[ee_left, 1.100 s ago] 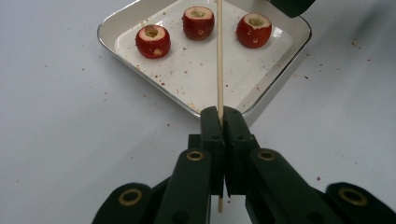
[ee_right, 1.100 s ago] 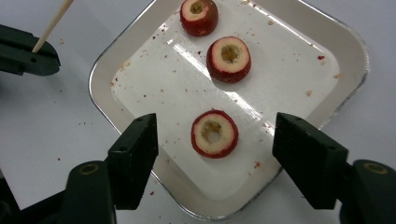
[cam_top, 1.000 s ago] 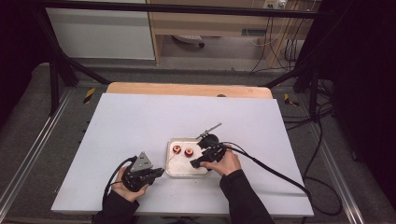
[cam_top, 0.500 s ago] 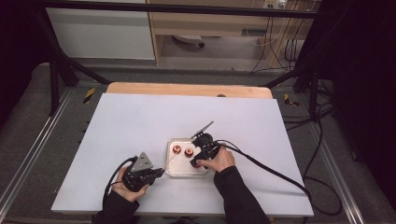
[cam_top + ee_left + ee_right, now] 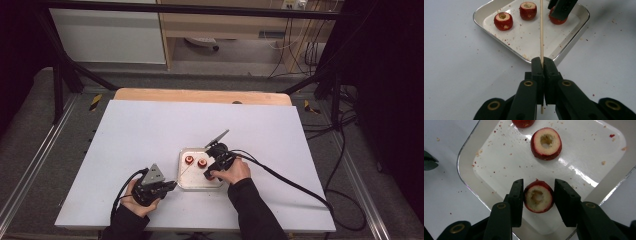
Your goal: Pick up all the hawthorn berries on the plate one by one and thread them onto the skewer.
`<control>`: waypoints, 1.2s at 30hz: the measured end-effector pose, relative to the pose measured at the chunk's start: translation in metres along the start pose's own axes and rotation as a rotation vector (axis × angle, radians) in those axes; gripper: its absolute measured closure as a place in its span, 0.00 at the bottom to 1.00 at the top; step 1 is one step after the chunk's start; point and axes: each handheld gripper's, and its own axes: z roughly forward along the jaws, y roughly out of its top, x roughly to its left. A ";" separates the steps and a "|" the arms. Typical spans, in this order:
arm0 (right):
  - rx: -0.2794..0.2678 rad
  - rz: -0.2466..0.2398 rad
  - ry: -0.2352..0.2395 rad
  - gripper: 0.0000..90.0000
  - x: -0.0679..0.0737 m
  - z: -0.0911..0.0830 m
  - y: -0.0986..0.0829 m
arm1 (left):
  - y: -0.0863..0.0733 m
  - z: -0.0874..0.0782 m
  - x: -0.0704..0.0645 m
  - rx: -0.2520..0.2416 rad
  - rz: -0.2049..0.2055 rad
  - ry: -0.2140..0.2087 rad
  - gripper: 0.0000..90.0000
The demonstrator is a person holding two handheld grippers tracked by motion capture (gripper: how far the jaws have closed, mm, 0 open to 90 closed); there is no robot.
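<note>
Left gripper (image 5: 541, 65): jaws clamped tight on a thin wooden skewer (image 5: 541, 30) at the metal tray's (image 5: 571, 37) edge
Right gripper (image 5: 537, 197): jaws partly open, straddling a cored red fruit (image 5: 538, 200) in the tray, left jaw touching it, right just clear

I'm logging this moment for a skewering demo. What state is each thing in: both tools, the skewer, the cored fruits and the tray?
Left tool: shut on the skewer.
Skewer: clamped, pointing over the tray, bare.
Right tool: jaws around a cored fruit, closing, small gap on one side.
Cored fruit: in the tray, hole up.
Other two fruits: loose in the tray.
Tray: flat on the table, crumb-strewn.
</note>
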 end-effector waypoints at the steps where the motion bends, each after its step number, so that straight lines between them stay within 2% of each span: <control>1: -0.006 0.004 -0.001 0.68 0.000 -0.001 0.000 | 0.000 0.000 0.000 -0.001 0.000 0.000 0.98; 5: -0.056 0.006 0.021 0.68 0.001 -0.014 -0.001 | 0.000 -0.001 -0.001 -0.005 -0.001 0.011 0.98; 7: -0.064 0.012 0.025 0.68 0.001 -0.017 -0.001 | 0.000 -0.001 -0.001 -0.010 -0.001 0.013 0.98; 9: -0.093 0.011 0.027 0.68 0.001 -0.024 -0.002 | 0.001 -0.002 -0.002 -0.012 0.000 0.013 0.98; 10: -0.131 0.012 0.036 0.68 0.001 -0.031 -0.004 | 0.001 -0.002 -0.002 -0.014 -0.001 0.014 0.98; 12: -0.144 0.011 0.040 0.68 0.000 -0.032 -0.005 | 0.001 -0.002 -0.003 -0.015 -0.003 0.016 0.98; 16: -0.209 0.021 0.056 0.68 -0.003 -0.039 -0.011 | 0.001 -0.001 -0.004 -0.024 -0.008 0.021 0.98; 22: -0.339 0.048 0.121 0.68 -0.012 -0.044 -0.023 | 0.001 0.001 -0.008 -0.037 -0.024 0.026 0.98; 30: -0.503 0.126 0.190 0.68 -0.021 -0.048 -0.036 | 0.002 0.005 -0.011 -0.052 -0.076 0.043 0.98; 31: -0.550 0.140 0.201 0.68 -0.024 -0.049 -0.039 | 0.003 0.006 -0.012 -0.056 -0.081 0.046 0.98; 32: -0.550 0.140 0.201 0.68 -0.024 -0.049 -0.039 | 0.004 0.006 -0.013 -0.061 -0.088 0.048 0.98; 35: -0.618 0.169 0.226 0.68 -0.027 -0.051 -0.042 | 0.007 0.007 -0.015 -0.078 -0.111 0.052 0.98; 36: -0.669 0.185 0.247 0.68 -0.029 -0.053 -0.044 | 0.008 0.009 -0.016 -0.082 -0.122 0.052 0.98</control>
